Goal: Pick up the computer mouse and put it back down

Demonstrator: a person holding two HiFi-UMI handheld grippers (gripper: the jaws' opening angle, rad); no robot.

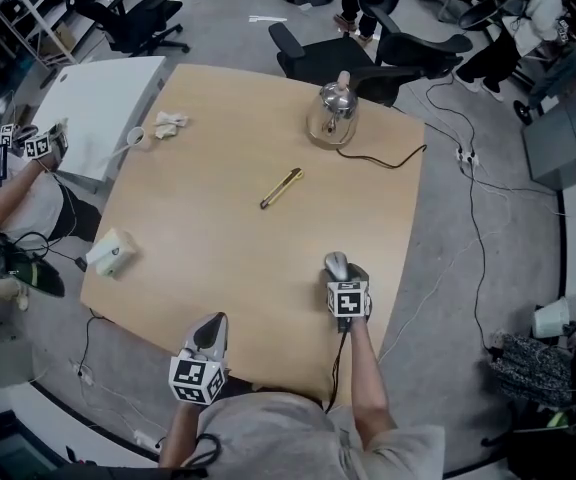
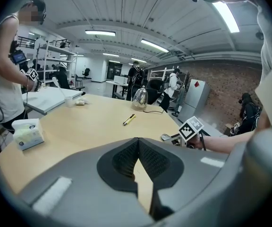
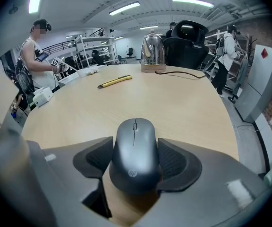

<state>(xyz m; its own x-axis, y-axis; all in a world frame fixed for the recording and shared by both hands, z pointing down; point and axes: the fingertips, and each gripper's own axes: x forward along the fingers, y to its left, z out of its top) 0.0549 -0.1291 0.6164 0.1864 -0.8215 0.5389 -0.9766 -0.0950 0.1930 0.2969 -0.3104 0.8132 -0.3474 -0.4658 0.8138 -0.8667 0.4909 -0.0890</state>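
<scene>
At left, the left tongs point(image 2: 137, 157) hover pressed together and empty above the near edge of the pale wooden worktop point(image 1: 218, 248). At right, the right tongs point(image 3: 135, 161) clamp the flanks of the dark grey plastic computer mouse point(image 3: 135, 143) near the worktop's right edge. Light, rigid and smooth-shelled, it probably slips unless held squarely across its widest middle.
</scene>
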